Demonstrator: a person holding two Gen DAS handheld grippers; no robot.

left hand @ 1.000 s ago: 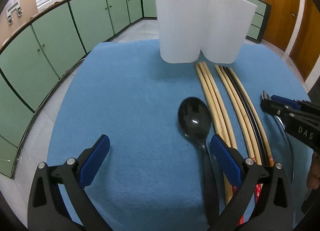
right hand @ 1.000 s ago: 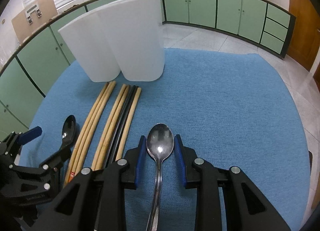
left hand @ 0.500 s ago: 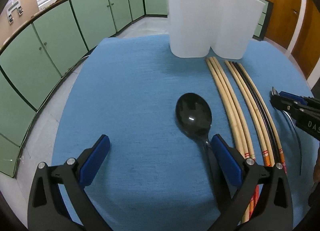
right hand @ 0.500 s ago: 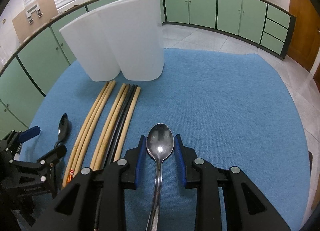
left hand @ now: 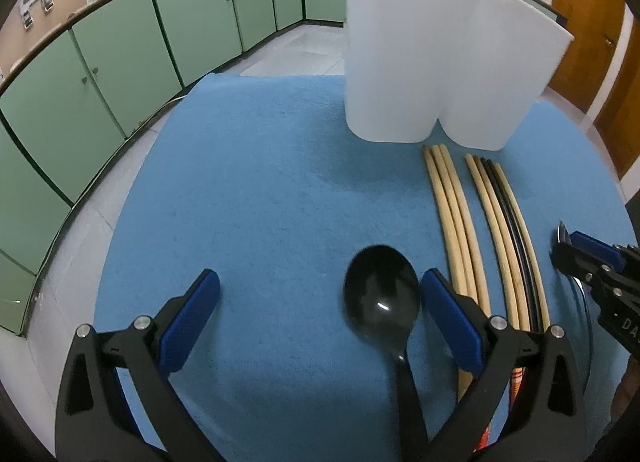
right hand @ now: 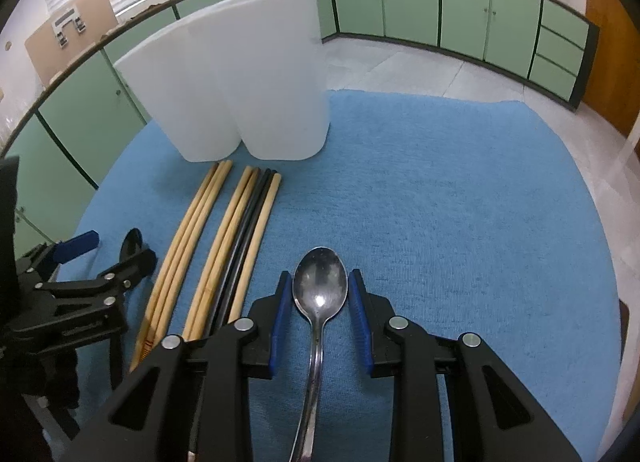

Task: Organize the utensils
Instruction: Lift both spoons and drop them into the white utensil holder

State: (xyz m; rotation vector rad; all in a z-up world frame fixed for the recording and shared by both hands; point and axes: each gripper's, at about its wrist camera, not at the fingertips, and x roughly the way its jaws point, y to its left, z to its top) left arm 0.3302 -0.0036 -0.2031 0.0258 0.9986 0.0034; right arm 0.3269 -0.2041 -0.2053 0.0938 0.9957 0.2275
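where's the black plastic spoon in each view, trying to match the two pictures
Left wrist view: the black plastic spoon lies low and centre-right, its bowl against the inner side of the right-hand blue pad.
Right wrist view: the same spoon is at far left, only its bowl tip showing behind the left gripper.
Shared landmark: the white two-compartment plastic holder, with the row of chopsticks before it.
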